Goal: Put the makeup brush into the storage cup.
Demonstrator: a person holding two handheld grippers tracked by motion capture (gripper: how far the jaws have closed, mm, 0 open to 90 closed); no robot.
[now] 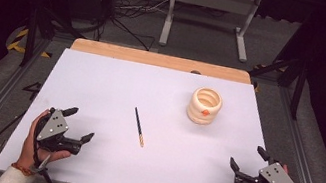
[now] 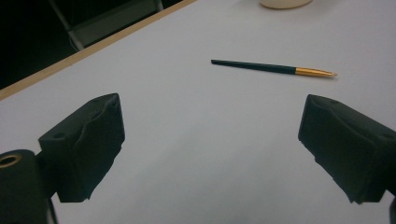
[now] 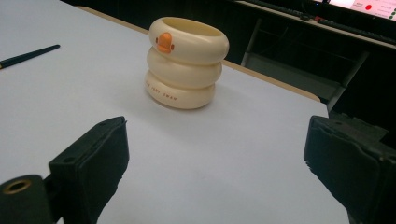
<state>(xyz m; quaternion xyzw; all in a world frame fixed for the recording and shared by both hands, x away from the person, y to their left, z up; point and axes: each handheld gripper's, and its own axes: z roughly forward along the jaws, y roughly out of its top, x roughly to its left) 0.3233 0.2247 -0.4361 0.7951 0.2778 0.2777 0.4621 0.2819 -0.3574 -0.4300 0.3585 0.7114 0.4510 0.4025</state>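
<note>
**Two released claws over a wide white desk**

High view: the white desk [image 1: 116, 83] has a bare wooden strip along its far edge, a grey floor around it, and a metal frame and cables in the dark room beyond. The cream ringed holder [image 1: 204, 106] stands toward the far right. The pen [image 1: 139, 126] lies left of the holder and nearer the person, well apart from it, with open surface all round. The left claw [image 1: 81, 125] and right claw [image 1: 245, 158] are near the front corners, jaws spread, gripping nothing.

Left gripper view: the pen [image 2: 273, 68] lies beyond the spread jaws, and the holder's base [image 2: 285, 3] is cut off at the top edge.

Right gripper view: the holder [image 3: 186, 61] stands upright near the desk's wooden edge, the pen's dark end [image 3: 28, 55] far to its left.
</note>
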